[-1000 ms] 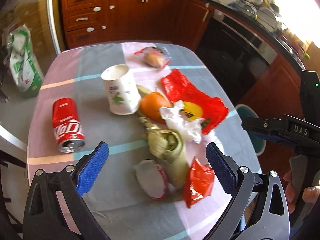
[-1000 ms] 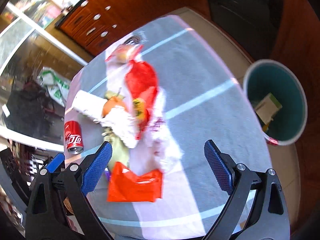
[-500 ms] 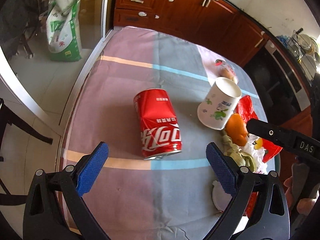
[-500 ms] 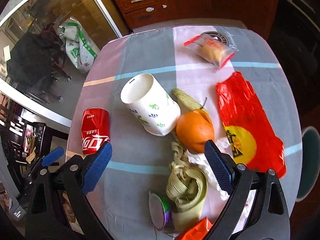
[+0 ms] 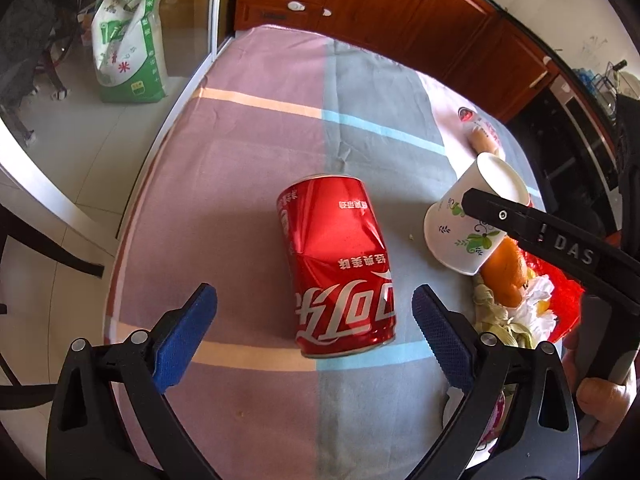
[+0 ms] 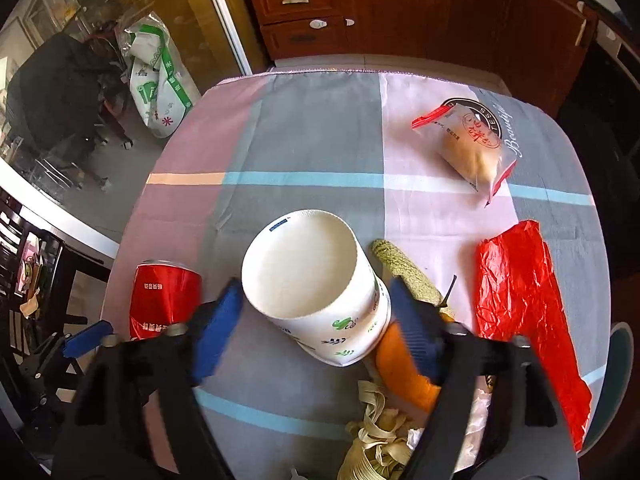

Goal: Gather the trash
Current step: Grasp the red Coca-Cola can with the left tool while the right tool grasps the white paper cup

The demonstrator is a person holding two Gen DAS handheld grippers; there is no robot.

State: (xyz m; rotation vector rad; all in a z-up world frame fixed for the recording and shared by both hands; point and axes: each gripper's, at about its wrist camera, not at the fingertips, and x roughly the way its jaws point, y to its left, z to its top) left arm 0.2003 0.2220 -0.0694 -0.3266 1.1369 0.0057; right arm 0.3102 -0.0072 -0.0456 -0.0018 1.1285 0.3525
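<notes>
A dented red cola can (image 5: 338, 264) lies on its side on the striped tablecloth. My left gripper (image 5: 314, 338) is open, its blue pads just short of the can on either side. A white paper cup (image 6: 316, 284) with green print stands upside down, tilted. My right gripper (image 6: 316, 328) is open with its blurred blue pads on both sides of the cup, close to its walls. The can also shows in the right wrist view (image 6: 164, 300), left of the cup. An orange (image 6: 404, 368) and corn husks (image 6: 380, 436) lie beside the cup.
A red plastic bag (image 6: 528, 320) lies at the right. A clear bag with a bun (image 6: 472, 148) lies at the far right. A corn cob (image 6: 404, 272) sits behind the cup. A teal bin (image 6: 616, 380) stands off the table's right edge. Wooden cabinets (image 6: 400, 4) stand behind.
My left gripper has moved closer to the cola can, now between its pads. My right gripper has swung from the orange to the paper cup and come down around it.
</notes>
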